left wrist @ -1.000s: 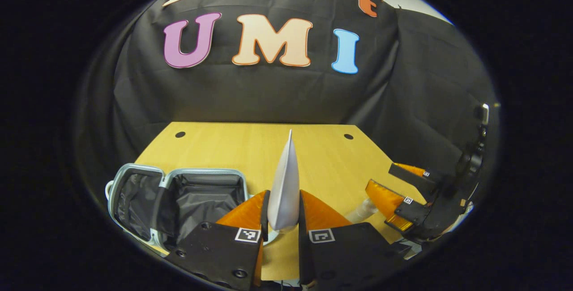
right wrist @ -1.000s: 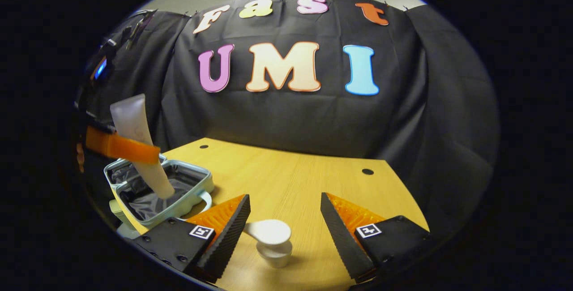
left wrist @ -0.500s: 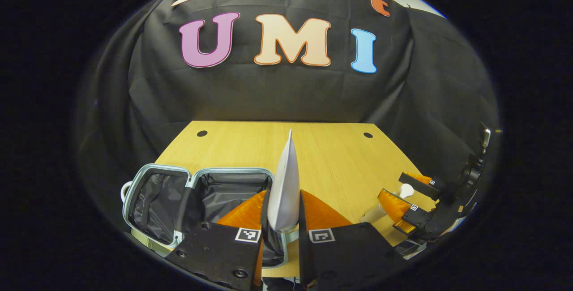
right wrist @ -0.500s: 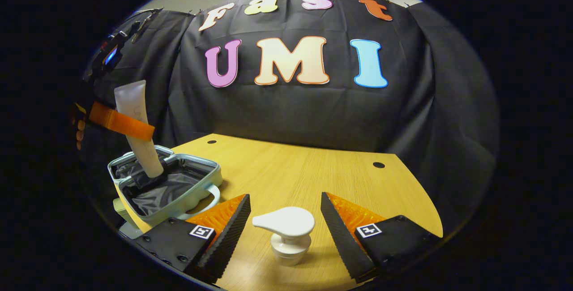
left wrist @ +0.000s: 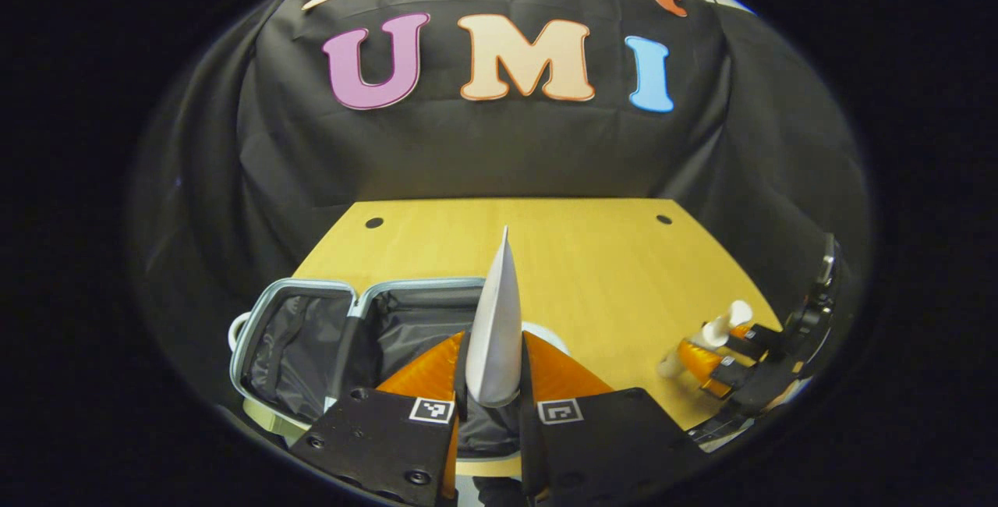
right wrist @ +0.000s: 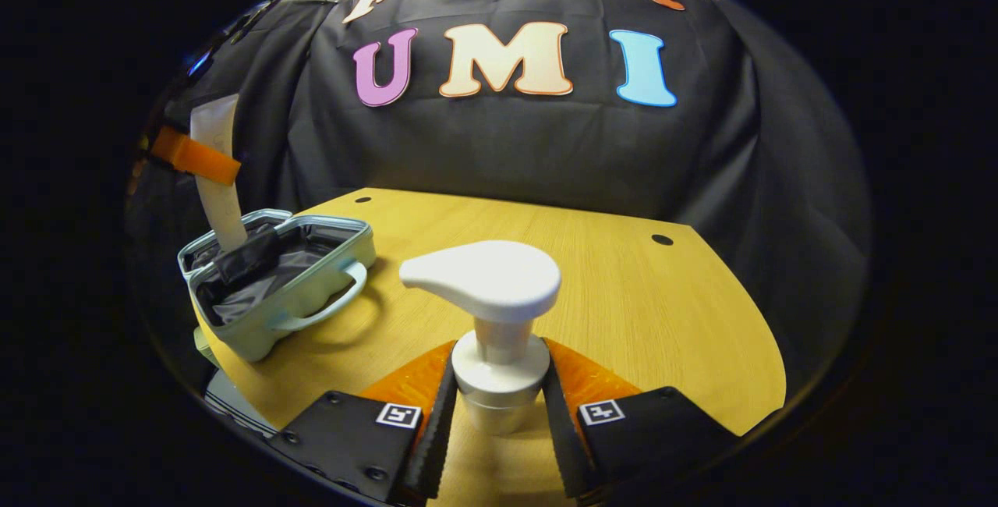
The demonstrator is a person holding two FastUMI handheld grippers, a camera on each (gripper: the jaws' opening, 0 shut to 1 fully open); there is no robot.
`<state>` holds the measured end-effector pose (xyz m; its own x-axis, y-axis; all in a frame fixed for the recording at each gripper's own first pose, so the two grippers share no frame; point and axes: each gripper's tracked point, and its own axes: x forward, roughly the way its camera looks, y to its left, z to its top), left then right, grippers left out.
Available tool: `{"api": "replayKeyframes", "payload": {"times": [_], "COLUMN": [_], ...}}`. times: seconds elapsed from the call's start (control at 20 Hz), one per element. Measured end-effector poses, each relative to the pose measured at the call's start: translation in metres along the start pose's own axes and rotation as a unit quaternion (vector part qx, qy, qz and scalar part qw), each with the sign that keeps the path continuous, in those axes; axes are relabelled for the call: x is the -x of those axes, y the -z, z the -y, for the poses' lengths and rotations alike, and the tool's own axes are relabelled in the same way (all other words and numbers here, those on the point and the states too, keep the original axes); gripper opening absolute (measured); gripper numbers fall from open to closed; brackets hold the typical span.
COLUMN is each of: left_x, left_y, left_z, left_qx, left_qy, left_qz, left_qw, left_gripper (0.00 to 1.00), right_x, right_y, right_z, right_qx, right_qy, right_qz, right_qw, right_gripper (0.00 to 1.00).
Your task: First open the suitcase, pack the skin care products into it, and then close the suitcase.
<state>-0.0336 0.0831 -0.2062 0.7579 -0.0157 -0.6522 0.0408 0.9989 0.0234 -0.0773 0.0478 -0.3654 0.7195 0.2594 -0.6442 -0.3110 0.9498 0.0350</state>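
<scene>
1. The left gripper [left wrist: 490, 370] is clenching a white tube [left wrist: 494, 327]; both fingers are pressing on its flat sides, and its crimped end is pointing up and away from the camera.
2. In the right gripper view the same tube [right wrist: 217, 179] is hanging nearly upright with its lower end dipping into the open case [right wrist: 274, 277], while the left gripper's finger [right wrist: 193, 156] is crossing it near the top.
3. The case [left wrist: 312, 335] is lying open at the table's left front corner, both dark-lined halves facing up, its handle [right wrist: 331, 306] sticking out toward the table's middle.
4. The right gripper [right wrist: 496, 405] is grasping a white pump bottle [right wrist: 491, 312] at the collar under the pump head; both fingers are touching it, and the bottle is standing upright on the table [right wrist: 639, 312].
5. In the left gripper view the right gripper [left wrist: 721, 347] is sitting near the table's right front edge, with the bottle [left wrist: 706, 335] between its fingers.
6. The bottle is well apart from the case, with bare wood between them.
</scene>
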Motion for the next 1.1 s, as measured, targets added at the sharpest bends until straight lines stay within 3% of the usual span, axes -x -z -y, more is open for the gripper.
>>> {"api": "replayKeyframes", "payload": {"times": [0.15,0.3,0.45,0.8,0.9,1.0,1.05,1.1], "left_x": [-0.014,-0.036,-0.057,-0.091,-0.099,-0.106,-0.108,-0.106], "left_y": [0.037,0.085,0.118,0.104,0.108,0.104,0.099,0.091], "left_z": [-0.032,-0.048,-0.065,-0.069,-0.065,-0.06,-0.061,-0.063], "left_qx": [0.019,0.016,0.009,0.022,0.026,0.026,0.021,0.016], "left_qy": [-0.024,-0.011,-0.009,0.038,0.056,0.078,0.081,0.082], "left_qz": [-0.062,-0.137,-0.192,-0.166,-0.165,-0.15,-0.138,-0.122], "left_qw": [0.998,0.99,0.981,0.985,0.984,0.985,0.987,0.989], "left_gripper": [0.24,0.25,0.25,0.31,0.35,0.47,0.63,0.67], "right_x": [0.001,0.011,0.028,0.047,0.043,0.037,0.034,0.031], "right_y": [-0.017,-0.038,-0.06,-0.104,-0.11,-0.111,-0.111,-0.111], "right_z": [0.0,-0.001,-0.031,-0.121,-0.139,-0.156,-0.165,-0.173], "right_qx": [-0.005,-0.038,-0.074,-0.111,-0.107,-0.099,-0.097,-0.094], "right_qy": [-0.002,0.016,-0.009,-0.084,-0.096,-0.101,-0.106,-0.111], "right_qz": [0.002,0.009,0.014,0.009,0.005,-0.003,-0.008,-0.012], "right_qw": [1.0,0.999,0.997,0.99,0.99,0.99,0.99,0.989], "right_gripper": [0.57,0.57,0.57,0.57,0.57,0.57,0.57,0.57]}}
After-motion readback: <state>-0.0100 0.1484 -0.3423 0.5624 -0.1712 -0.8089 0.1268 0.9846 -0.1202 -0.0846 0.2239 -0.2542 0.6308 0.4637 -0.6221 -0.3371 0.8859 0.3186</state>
